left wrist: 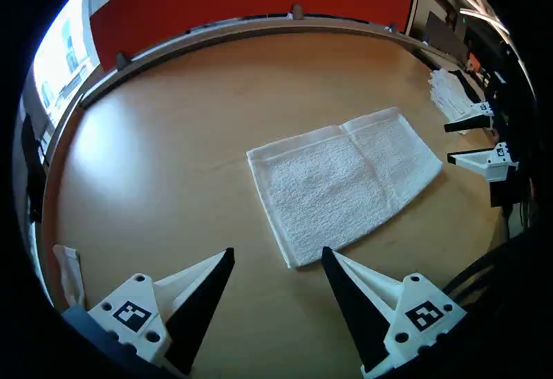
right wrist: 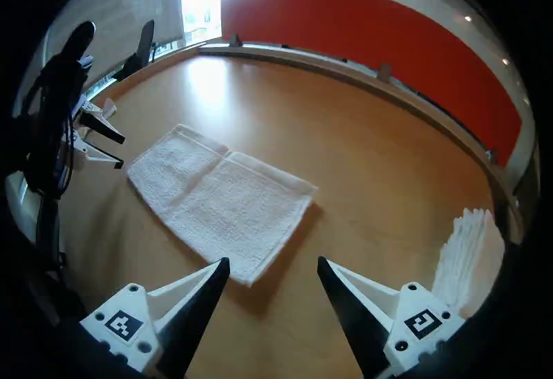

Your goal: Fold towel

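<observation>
A white towel (left wrist: pixel 345 178) lies flat on the wooden table (left wrist: pixel 193 137), folded over with a seam across it. My left gripper (left wrist: pixel 278 256) hovers open just short of the towel's near corner, nothing between its fingers. From the other side, the same towel (right wrist: pixel 218 199) lies ahead of my right gripper (right wrist: pixel 271 263), which is open and empty above the towel's near corner. The right gripper (left wrist: pixel 449 142) also appears at the far right of the left gripper view, beyond the towel. In the right gripper view the left gripper (right wrist: pixel 119 152) shows at the left, its fingers apart.
A stack of white folded towels (right wrist: pixel 470 258) sits at the table's edge, seen too in the left gripper view as a stack (left wrist: pixel 449 92). A red partition (right wrist: pixel 373 33) runs along the table's far side. Dark chairs (right wrist: pixel 76 47) stand beyond the table.
</observation>
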Demonstrator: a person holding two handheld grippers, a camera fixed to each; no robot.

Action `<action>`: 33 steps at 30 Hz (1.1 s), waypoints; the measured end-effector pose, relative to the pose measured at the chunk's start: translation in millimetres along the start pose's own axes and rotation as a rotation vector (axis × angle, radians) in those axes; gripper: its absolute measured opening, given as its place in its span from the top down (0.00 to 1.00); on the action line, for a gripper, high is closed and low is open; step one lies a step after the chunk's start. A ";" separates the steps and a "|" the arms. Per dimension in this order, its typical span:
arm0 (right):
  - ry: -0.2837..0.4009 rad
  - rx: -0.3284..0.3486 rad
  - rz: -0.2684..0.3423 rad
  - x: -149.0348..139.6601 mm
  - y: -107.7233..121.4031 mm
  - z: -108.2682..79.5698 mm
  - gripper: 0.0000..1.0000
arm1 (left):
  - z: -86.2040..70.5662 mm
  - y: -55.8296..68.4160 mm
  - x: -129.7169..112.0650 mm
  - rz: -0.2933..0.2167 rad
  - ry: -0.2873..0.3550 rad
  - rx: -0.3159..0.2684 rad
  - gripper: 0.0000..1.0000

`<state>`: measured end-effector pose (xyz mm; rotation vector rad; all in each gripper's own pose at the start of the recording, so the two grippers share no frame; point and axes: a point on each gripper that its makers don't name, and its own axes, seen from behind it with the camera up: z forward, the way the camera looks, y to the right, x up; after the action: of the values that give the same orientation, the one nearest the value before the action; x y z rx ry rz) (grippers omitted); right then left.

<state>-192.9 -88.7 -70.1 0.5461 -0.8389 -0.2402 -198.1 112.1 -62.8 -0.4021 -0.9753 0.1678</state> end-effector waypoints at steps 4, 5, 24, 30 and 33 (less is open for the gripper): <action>-0.002 0.011 -0.013 1.0 -1.8 1.9 0.02 | -4.0 -1.8 -1.8 -0.022 0.007 0.010 0.06; -0.003 0.014 -0.017 1.2 -2.2 2.5 0.02 | -5.1 -2.5 -2.7 -0.028 0.008 0.013 0.06; -0.036 0.068 -0.102 -2.8 -10.0 9.8 0.02 | -30.9 -12.2 -37.5 -0.167 0.009 0.070 0.06; -0.064 0.084 -0.125 -15.3 -13.3 12.2 0.12 | -36.2 -13.5 -48.8 -0.188 0.001 0.078 0.06; -0.077 0.095 -0.130 -21.9 -15.8 13.1 0.24 | -38.6 -13.5 -53.2 -0.197 -0.002 0.083 0.06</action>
<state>-216.9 -97.7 -85.6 0.6852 -0.8937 -0.3432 -196.1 73.1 -117.4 -0.2287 -1.0003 0.0301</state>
